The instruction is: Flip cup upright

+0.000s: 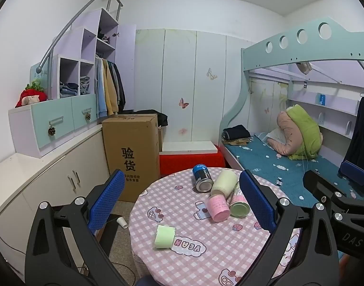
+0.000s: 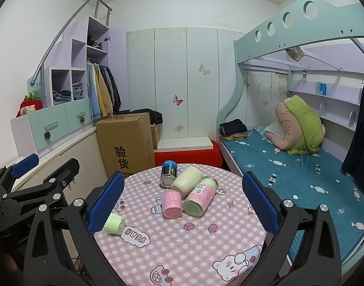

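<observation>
A light green paper cup point(image 1: 164, 236) lies on its side near the left front of the round table point(image 1: 205, 257) with the pink checked cloth. It also shows in the right wrist view point(image 2: 113, 224), partly behind the left finger. My left gripper point(image 1: 182, 205) is open and empty, held above and before the table. My right gripper point(image 2: 183, 202) is open and empty too, to the right of the left one. A pink cup point(image 1: 219, 207) lies on its side mid-table, also in the right wrist view point(image 2: 173, 203).
A blue can point(image 1: 202, 177), a cream bottle point(image 1: 224, 182) and a green-lidded can point(image 2: 199, 196) lie clustered mid-table. A cardboard box point(image 1: 132, 152) and cabinets stand left. A bunk bed point(image 1: 289, 162) is at the right. A white cup point(image 1: 123, 222) lies on the floor.
</observation>
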The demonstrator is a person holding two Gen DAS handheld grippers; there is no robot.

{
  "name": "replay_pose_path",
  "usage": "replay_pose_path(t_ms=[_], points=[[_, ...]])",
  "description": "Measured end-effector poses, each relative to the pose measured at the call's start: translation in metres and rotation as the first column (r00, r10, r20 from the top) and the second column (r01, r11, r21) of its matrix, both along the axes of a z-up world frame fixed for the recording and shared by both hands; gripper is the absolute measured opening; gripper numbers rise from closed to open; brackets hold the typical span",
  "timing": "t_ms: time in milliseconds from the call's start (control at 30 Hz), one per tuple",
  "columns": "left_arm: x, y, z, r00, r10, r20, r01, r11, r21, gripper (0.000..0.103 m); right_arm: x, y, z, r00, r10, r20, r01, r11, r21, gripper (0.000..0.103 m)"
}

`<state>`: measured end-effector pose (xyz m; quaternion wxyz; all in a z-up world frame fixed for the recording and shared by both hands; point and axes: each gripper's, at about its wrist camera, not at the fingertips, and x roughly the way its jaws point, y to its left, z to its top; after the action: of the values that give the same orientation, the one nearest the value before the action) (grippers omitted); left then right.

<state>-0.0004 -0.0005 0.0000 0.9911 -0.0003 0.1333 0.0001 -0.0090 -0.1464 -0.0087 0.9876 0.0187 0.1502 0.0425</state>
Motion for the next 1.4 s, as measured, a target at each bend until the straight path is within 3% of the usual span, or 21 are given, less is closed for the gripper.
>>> replay_pose_path(t_ms=[1400], points=[[0.0009,0.0015,-0.0053,1.0,0.0,-0.004,0.0,1.0,0.003,0.097,0.003,0.0,-0.005,1.0,0.001,-0.007,-0.001,1.0,0.004,0.096]])
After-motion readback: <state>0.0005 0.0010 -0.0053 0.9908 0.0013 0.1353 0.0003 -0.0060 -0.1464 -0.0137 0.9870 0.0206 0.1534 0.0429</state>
